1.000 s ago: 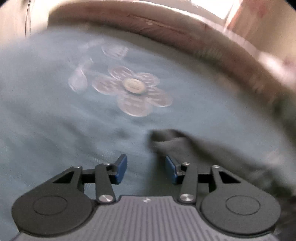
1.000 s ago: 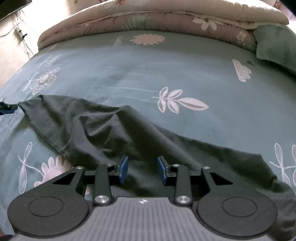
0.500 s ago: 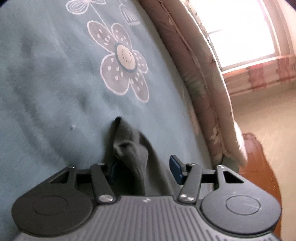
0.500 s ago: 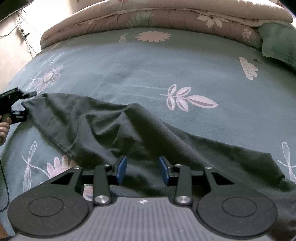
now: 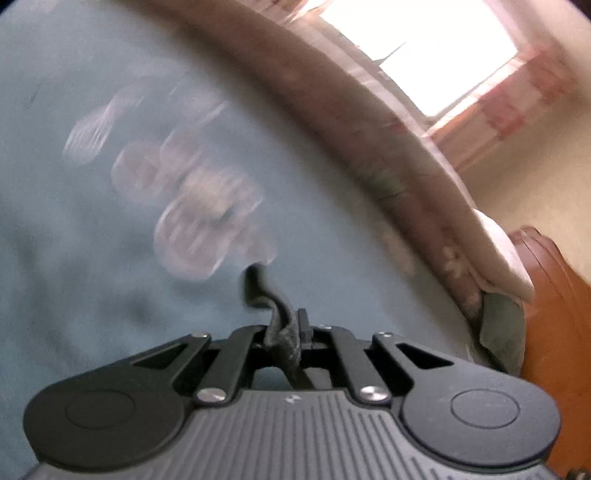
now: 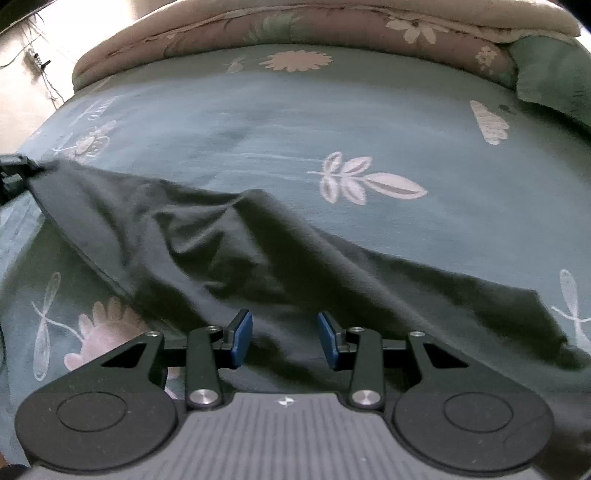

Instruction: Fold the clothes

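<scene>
- In the left wrist view, the left gripper (image 5: 286, 332) is being shown at the lower centre of the frame with its two fingers brought together, clamped on a bunched corner of the dark garment (image 5: 271, 299).
- A short tongue of that dark cloth is being seen poking up past the fingertips, toward the middle of the frame.
- The teal bedsheet (image 5: 92, 258) is being shown across the left and centre of the frame, badly blurred; a pale flower print (image 5: 207, 221) is being smeared at centre left.
- A folded quilt (image 5: 388, 155) is being seen curving from the top centre down to the right edge, with a bright window (image 5: 424, 55) at the upper right and a piece of orange-brown wood (image 5: 554, 295) at the far right.
- In the right wrist view, the right gripper (image 6: 285, 339) is being shown at the lower centre with its blue-padded fingers (image 6: 242, 339) held well apart, nothing being pinched between them.
- The dark garment (image 6: 258, 258) is being seen spread in a wrinkled band from the left edge down to the lower right of the frame, lying on the sheet and passing beneath the parted fingers.
- At the far left edge, the garment's corner is being held by the left gripper (image 6: 14, 173), only partly in view.
- The bedsheet (image 6: 295, 110), printed with a white leaf sprig (image 6: 362, 181), is being shown across the upper half, and the quilt (image 6: 295, 22) is being seen along the top.
</scene>
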Demonstrator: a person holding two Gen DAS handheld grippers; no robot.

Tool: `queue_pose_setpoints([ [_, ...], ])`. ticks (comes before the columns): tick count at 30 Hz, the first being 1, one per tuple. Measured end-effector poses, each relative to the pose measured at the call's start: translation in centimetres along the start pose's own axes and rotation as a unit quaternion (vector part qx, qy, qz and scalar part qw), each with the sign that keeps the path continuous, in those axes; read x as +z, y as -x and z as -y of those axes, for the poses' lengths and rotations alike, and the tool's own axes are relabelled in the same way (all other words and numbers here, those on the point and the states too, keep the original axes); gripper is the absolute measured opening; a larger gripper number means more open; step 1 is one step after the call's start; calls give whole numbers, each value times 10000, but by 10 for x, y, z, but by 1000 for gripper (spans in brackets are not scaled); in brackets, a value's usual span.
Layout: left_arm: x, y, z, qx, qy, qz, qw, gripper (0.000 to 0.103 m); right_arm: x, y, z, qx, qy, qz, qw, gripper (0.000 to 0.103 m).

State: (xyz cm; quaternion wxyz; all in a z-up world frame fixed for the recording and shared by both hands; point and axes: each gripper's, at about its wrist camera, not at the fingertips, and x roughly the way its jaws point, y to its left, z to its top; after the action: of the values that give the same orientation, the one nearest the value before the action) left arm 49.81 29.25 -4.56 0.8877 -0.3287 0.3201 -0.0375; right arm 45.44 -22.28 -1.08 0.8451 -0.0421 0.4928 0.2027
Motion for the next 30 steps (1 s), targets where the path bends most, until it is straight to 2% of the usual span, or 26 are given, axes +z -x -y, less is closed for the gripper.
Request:
queue_pose_setpoints([
  [2,3,7,11,131,-331,92,9993,2,-1,4,9,-90,-2,30,10000,44],
  [7,-21,-8,-16,926,-168,-598,9938,2,10,15,38,-519,225,156,9983,45],
  [10,-29,-7,-23,897,-118,-589,9942,4,24,11,64,-758,510,83,9958,53],
  [13,-28,-11,-19,987,-256,-641,9927,6,35,-8,84,-948,1118,-187,9890,54],
  [18,-31,-17,-12,1235,-692,-685,9876,7,42,-45,97,-513,1950,-762,9765,54],
  [22,-32,-20,-8,1354,-892,-684,9844,8,42,-58,102,-168,2234,-913,9703,52],
  [23,-33,-20,-8,1367,-900,-673,9842,8,42,-56,102,-162,2194,-867,9716,49],
  [25,-33,-21,-7,1398,-900,-651,9839,8,42,-52,103,-164,2093,-759,9748,13],
  [27,-33,-21,-4,1455,-935,-647,9828,8,42,-47,103,-166,1991,-651,9777,6],
  [30,-30,-23,6,1536,-1136,-657,9794,3,42,-40,104,-168,1837,-488,9816,4],
])
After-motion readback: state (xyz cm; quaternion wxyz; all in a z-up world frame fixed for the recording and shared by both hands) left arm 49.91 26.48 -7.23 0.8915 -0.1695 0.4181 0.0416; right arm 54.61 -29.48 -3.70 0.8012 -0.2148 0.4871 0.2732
